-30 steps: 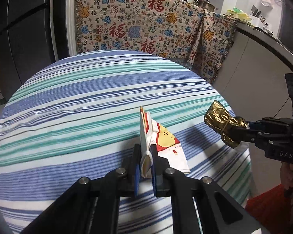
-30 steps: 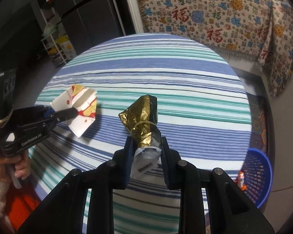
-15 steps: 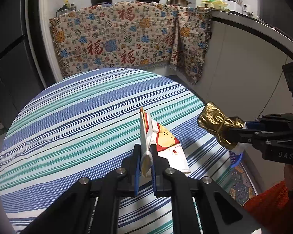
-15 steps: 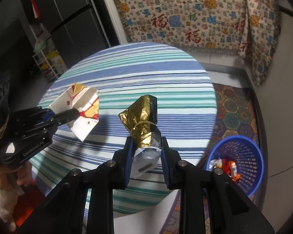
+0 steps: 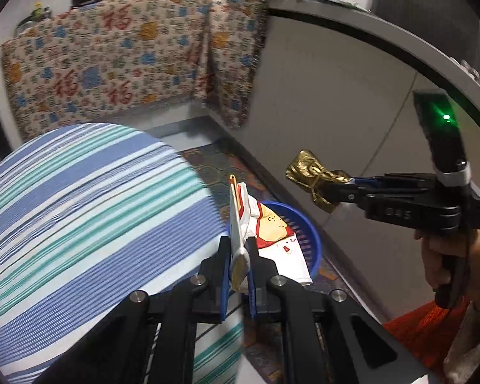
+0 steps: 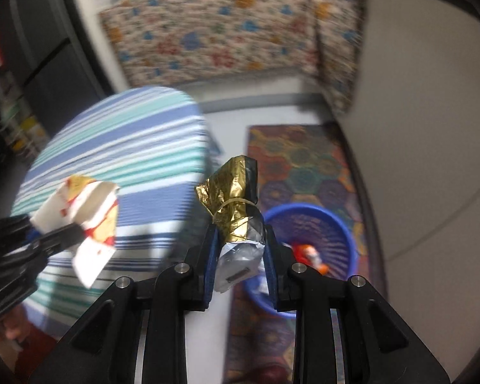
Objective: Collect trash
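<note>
we've got the gold wrapper (image 6: pixel 236 198) clamped in our right gripper (image 6: pixel 240 249), blue basket (image 6: pixel 345 220) just below and right of its jaws; our left gripper (image 5: pixel 238 256) pinches the paper wrapper (image 5: pixel 272 227), jaws short of the basket, bench (image 5: pixel 80 192) on their left.

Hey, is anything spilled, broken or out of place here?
Nothing stands out. The left gripper grips a crumpled paper wrapper, the right gripper a gold foil packet, and the blue basket stands upright on the rug.
</note>
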